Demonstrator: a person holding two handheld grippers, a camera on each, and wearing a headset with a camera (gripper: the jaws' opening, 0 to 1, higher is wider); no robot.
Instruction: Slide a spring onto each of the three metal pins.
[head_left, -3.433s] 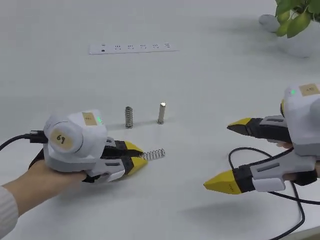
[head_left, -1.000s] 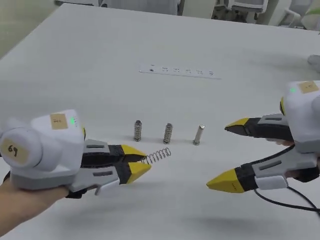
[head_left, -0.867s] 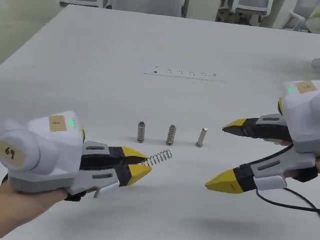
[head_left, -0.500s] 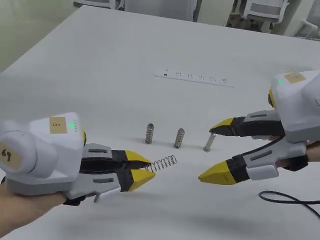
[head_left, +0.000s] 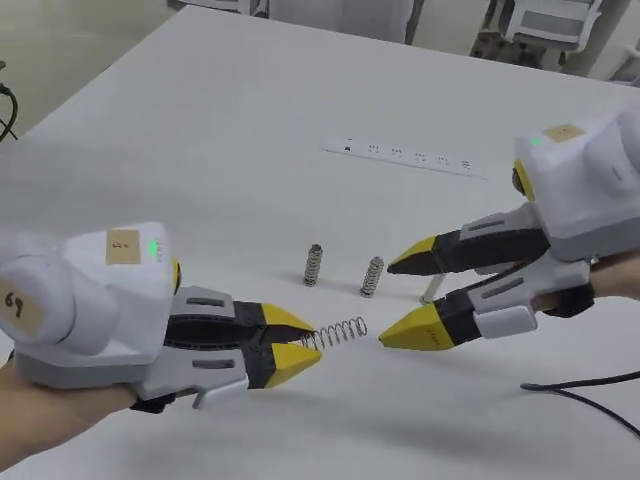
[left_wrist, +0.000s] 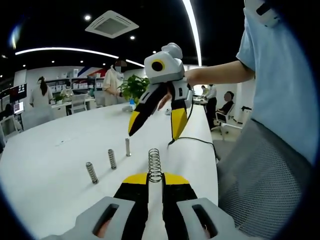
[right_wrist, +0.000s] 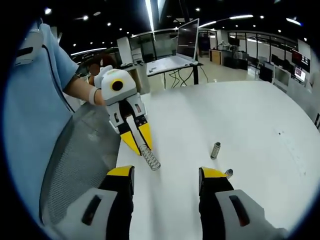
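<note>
My left gripper (head_left: 297, 346) is shut on one end of a loose spring (head_left: 340, 331), which sticks out level to the right above the white table (head_left: 200, 150). In the left gripper view the spring (left_wrist: 155, 165) rises from between the jaws of the left gripper (left_wrist: 155, 178). Two pins wearing springs (head_left: 314, 264) (head_left: 372, 276) stand upright in a row. A bare pin (head_left: 432, 290) stands right of them, partly behind my right gripper (head_left: 392, 303). That gripper is open, its tips just right of the spring's free end. The right gripper (right_wrist: 166, 173) faces the held spring (right_wrist: 150, 157).
A white power strip (head_left: 405, 157) lies flat farther back on the table. A black cable (head_left: 580, 385) loops on the table at the lower right. Office chairs (head_left: 340, 15) stand beyond the far edge. A potted plant (left_wrist: 135, 87) sits at the table's far end.
The left gripper has lifted the spring off the table and holds it level. The right gripper has moved left toward the spring and the bare pin. The head camera has shifted.
</note>
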